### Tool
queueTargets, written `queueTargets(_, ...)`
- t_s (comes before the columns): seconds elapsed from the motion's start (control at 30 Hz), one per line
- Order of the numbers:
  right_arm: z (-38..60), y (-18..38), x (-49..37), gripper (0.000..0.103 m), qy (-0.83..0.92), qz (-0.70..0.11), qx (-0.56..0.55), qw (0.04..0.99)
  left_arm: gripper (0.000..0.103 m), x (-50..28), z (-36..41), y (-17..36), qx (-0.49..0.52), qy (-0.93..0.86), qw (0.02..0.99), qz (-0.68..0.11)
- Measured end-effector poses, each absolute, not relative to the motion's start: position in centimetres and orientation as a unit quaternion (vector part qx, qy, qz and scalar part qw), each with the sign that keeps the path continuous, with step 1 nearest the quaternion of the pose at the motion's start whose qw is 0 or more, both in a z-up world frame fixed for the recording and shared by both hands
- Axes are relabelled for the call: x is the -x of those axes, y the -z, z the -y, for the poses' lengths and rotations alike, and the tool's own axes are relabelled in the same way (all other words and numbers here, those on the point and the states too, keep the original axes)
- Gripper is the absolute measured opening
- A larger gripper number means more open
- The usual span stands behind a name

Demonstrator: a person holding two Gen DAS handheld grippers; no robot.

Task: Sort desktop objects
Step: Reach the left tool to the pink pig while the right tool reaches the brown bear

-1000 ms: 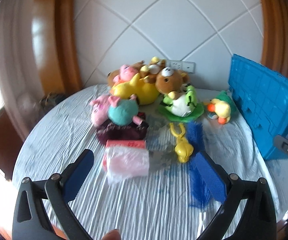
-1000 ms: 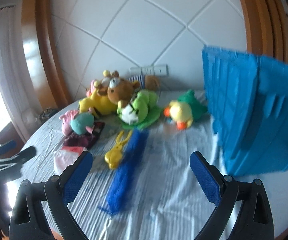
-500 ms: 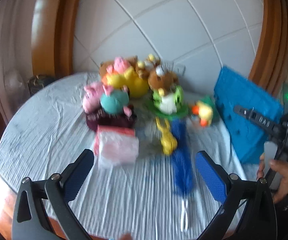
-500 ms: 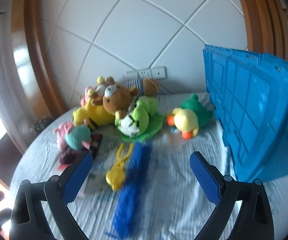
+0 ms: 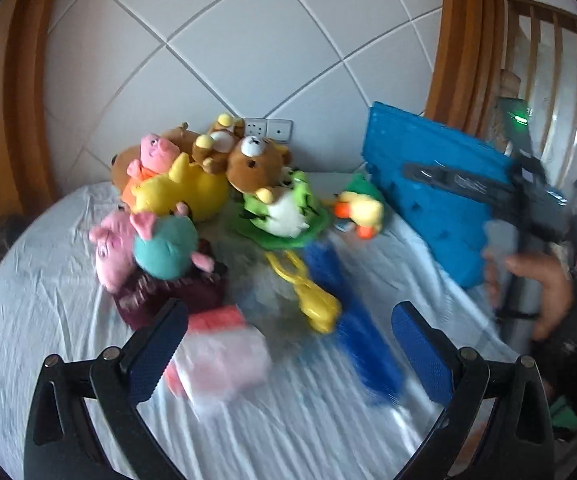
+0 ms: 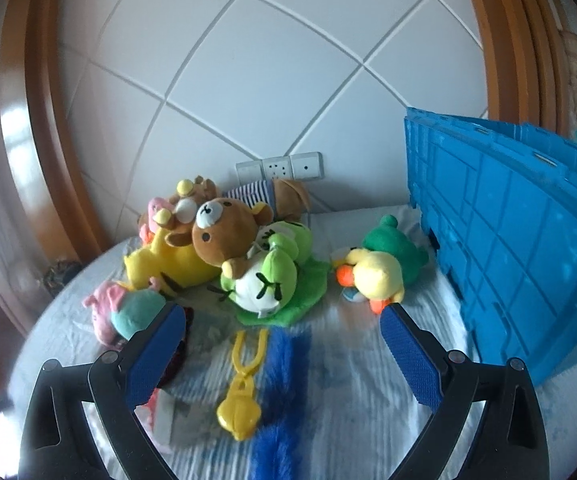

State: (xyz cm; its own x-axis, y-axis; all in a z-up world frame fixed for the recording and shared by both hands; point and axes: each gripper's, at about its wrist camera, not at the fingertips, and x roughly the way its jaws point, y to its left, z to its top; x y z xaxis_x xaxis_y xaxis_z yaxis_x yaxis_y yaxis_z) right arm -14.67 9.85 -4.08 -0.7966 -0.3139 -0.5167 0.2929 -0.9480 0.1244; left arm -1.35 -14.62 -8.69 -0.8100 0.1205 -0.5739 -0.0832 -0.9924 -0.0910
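A heap of plush toys lies on the round white table: a brown bear [image 6: 224, 232], a green frog [image 6: 272, 280], a yellow duck [image 6: 376, 276], a yellow plush [image 5: 184, 192] and a pink-and-teal pig [image 5: 144, 248]. In front lie a yellow clip toy [image 6: 240, 400], a blue fluffy strip [image 5: 364, 344] and a pink tissue pack [image 5: 220, 356]. My left gripper [image 5: 288, 352] is open above the tissue pack and blue strip, holding nothing. My right gripper [image 6: 284, 356] is open over the clip toy, empty. A hand holds the right gripper's body [image 5: 528, 216] in the left wrist view.
A blue plastic crate [image 6: 520, 264] stands on the table's right side, close to the duck. A dark maroon item [image 5: 168, 292] lies under the pig. A tiled wall with sockets [image 6: 280, 166] backs the table, and wooden frames flank it.
Both grippers have moved closer to the toy heap, so the toys look larger. The left view has swung right, bringing the hand and the right gripper into sight. Both stay open.
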Motion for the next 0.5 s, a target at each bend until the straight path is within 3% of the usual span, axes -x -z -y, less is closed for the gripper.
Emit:
queueTargets(0.23,-7.9,5.5,19.9,0.099,0.939,-0.015,-0.298,0.17,0.103,13.9,22.4,12.0,0.364,-0.931,-0.018,0.027)
queueTargets(0.5,-5.6,7.5,25.5,0.099,0.928,-0.045,-0.311,0.202,0.103,20.9,25.0,12.5,0.364,-0.93,-0.055,-0.002)
